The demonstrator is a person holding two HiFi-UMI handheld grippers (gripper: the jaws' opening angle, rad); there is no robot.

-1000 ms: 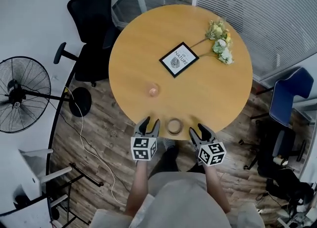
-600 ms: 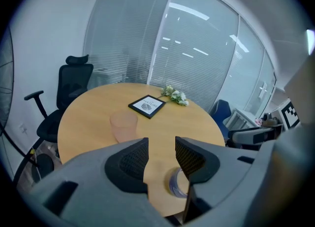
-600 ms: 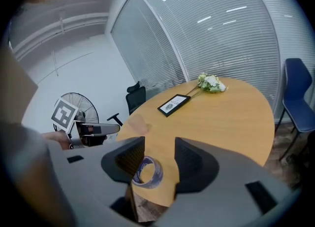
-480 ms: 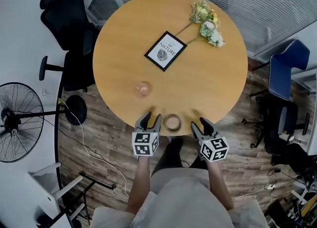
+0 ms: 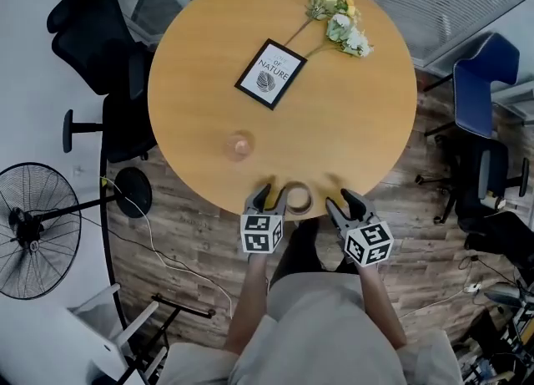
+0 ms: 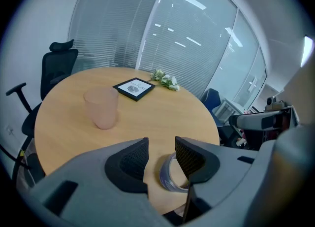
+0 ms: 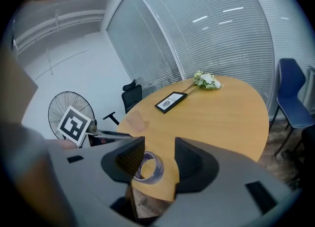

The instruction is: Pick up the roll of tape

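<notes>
Head view has my left gripper (image 5: 269, 196) slid rightward over the last second. It now sits just beside the roll of tape (image 5: 297, 198) at the near edge of the desk (image 5: 334, 108), fingers spread and empty. The roll lies flat, not yet lifted. My right gripper (image 5: 345, 205), near its other side, is also spread, holding nothing. I judge the grasp comes next.

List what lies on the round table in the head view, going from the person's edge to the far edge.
Roll of tape → pinkish cup → framed picture → flowers.
</notes>
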